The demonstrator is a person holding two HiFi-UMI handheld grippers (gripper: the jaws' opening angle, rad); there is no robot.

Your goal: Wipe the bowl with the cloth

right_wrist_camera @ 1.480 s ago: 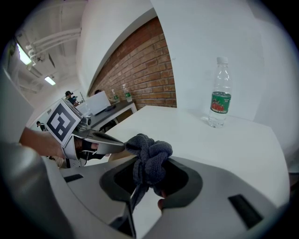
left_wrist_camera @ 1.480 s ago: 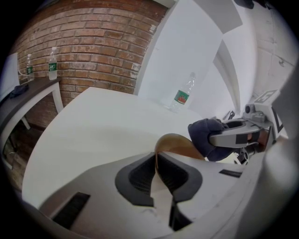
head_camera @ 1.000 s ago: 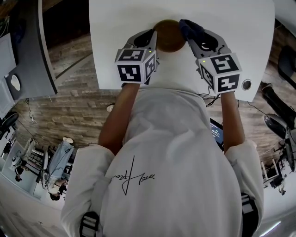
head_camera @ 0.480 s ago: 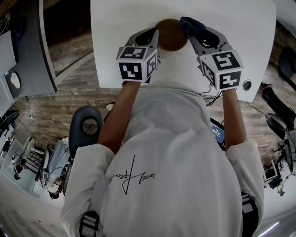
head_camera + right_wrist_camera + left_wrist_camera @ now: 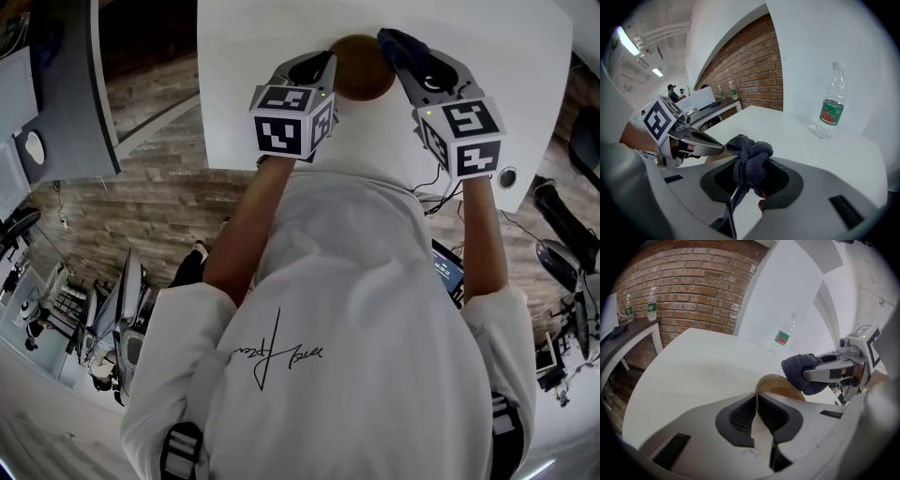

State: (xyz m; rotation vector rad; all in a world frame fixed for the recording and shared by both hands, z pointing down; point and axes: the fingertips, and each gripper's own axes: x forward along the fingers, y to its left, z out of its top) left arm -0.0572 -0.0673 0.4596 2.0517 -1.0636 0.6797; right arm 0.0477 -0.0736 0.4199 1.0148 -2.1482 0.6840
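Progress is looking partial: cloth meeting bowl, wiping prob. not finished. Smooth white table [image 5: 469, 56] is lying under both tools. Left gripper [image 5: 757, 401] is pinching the rim of a thin, glossy brown round bowl [image 5: 780, 387] betw. the grippers. Right gripper [image 5: 749, 176] is clamping a bunched, nubby dark-blue cloth [image 5: 750, 157] against the bowl's right side.

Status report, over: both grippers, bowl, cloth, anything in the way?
Left gripper shut on bowl rim. Right gripper shut on cloth, at the bowl's edge. Bottle stands apart, nothing blocking.
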